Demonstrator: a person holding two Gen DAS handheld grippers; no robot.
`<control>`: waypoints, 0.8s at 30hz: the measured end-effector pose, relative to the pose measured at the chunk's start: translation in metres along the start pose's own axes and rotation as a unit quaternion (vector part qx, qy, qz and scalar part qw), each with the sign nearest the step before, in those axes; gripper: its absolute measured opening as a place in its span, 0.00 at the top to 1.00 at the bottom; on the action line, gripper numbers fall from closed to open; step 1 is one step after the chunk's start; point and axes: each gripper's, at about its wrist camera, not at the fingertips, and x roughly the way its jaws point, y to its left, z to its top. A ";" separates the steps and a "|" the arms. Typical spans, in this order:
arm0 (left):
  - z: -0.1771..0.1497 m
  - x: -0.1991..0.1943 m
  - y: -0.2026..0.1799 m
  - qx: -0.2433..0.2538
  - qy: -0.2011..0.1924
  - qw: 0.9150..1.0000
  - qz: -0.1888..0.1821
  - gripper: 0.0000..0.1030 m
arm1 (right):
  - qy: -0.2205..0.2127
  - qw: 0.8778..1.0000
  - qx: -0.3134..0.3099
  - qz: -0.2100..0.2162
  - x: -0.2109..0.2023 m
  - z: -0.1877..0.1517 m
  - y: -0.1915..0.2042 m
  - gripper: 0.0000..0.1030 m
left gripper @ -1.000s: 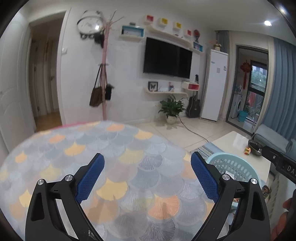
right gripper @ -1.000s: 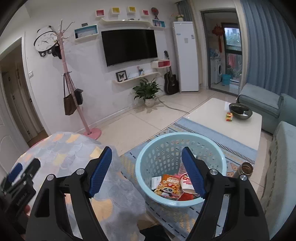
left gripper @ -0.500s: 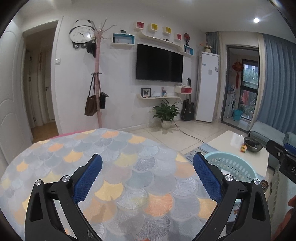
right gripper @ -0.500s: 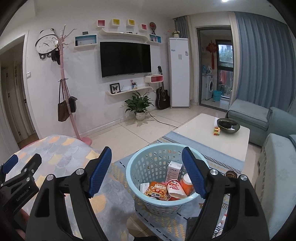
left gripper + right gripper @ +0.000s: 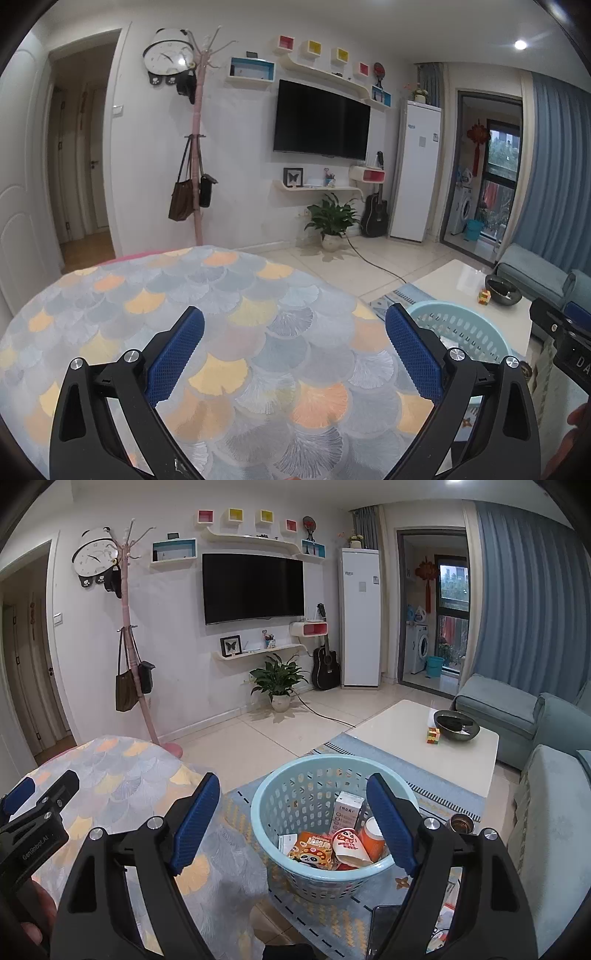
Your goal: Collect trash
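Trash (image 5: 332,845) already sits piled in the basket (image 5: 288,797) at five o'clock off the surface (image 5: 229,332), which looks cleared. Right gripper (image 5: 291,823) is opening, nothing between its fingers; left gripper (image 5: 295,343) hangs released and empty. Little seems left.

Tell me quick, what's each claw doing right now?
Left gripper: open, holding nothing, over the table.
Right gripper: jaws opening, nothing between them, basket beyond.
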 end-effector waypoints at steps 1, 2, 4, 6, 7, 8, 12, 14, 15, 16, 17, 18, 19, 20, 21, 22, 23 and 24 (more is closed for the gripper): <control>0.000 0.001 0.001 -0.002 0.002 1.000 -0.001 0.07 | 0.000 1.000 0.000 0.000 0.000 0.000 0.000 0.25; 0.000 0.001 0.002 -0.005 0.003 1.000 -0.004 0.07 | 0.000 1.000 -0.001 -0.001 0.001 0.000 0.000 0.25; -0.001 0.001 0.004 -0.008 0.003 1.000 -0.004 0.07 | 0.000 1.000 -0.003 -0.002 0.001 0.000 -0.001 0.25; -0.001 0.001 0.005 -0.011 0.005 1.000 -0.006 0.07 | 0.001 1.000 -0.002 -0.001 0.002 -0.001 -0.001 0.25; -0.001 0.001 0.005 -0.012 0.006 1.000 -0.008 0.07 | 0.002 1.000 -0.002 0.000 0.002 -0.001 -0.001 0.25; -0.002 0.001 0.006 -0.014 0.007 1.000 -0.009 0.07 | 0.002 1.000 -0.002 0.000 0.002 -0.001 -0.001 0.25; -0.001 0.001 0.006 -0.014 0.007 1.000 -0.009 0.07 | 0.002 1.000 -0.002 0.001 0.002 -0.001 -0.001 0.24; -0.001 0.001 0.005 -0.009 0.004 1.000 -0.004 0.07 | 0.002 1.000 -0.002 0.001 0.002 -0.001 -0.001 0.24; -0.001 0.000 0.004 -0.004 0.001 1.000 0.001 0.07 | 0.002 1.000 -0.002 0.001 0.002 -0.002 -0.001 0.24; -0.001 -0.001 0.002 0.002 -0.003 1.000 0.007 0.07 | 0.003 1.000 -0.002 0.002 0.002 -0.001 -0.001 0.24; -0.001 -0.002 0.000 0.010 -0.008 1.000 0.012 0.07 | 0.002 1.000 -0.003 0.003 0.002 -0.002 -0.001 0.24; -0.001 -0.003 -0.002 0.014 -0.011 1.000 0.015 0.07 | 0.002 1.000 -0.004 0.002 0.002 -0.002 -0.001 0.24; -0.001 -0.004 -0.004 0.019 -0.013 1.000 0.016 0.07 | 0.002 1.000 -0.004 0.003 0.003 -0.002 -0.001 0.24; -0.002 -0.004 -0.006 0.023 -0.014 0.999 0.017 0.07 | 0.002 1.000 -0.004 0.003 0.003 -0.002 -0.001 0.24; -0.002 -0.004 -0.007 0.026 -0.015 0.999 0.018 0.07 | 0.002 1.000 -0.003 0.004 0.003 -0.002 -0.001 0.24; -0.002 -0.004 -0.008 0.028 -0.014 0.999 0.018 0.07 | 0.002 1.000 -0.003 0.004 0.003 -0.003 0.000 0.24; -0.002 -0.004 -0.008 0.029 -0.013 0.999 0.017 0.07 | 0.002 1.000 -0.004 0.003 0.003 -0.002 -0.001 0.24; -0.002 -0.004 -0.008 0.029 -0.013 0.999 0.016 0.07 | 0.002 1.000 -0.004 0.004 0.003 -0.003 0.000 0.24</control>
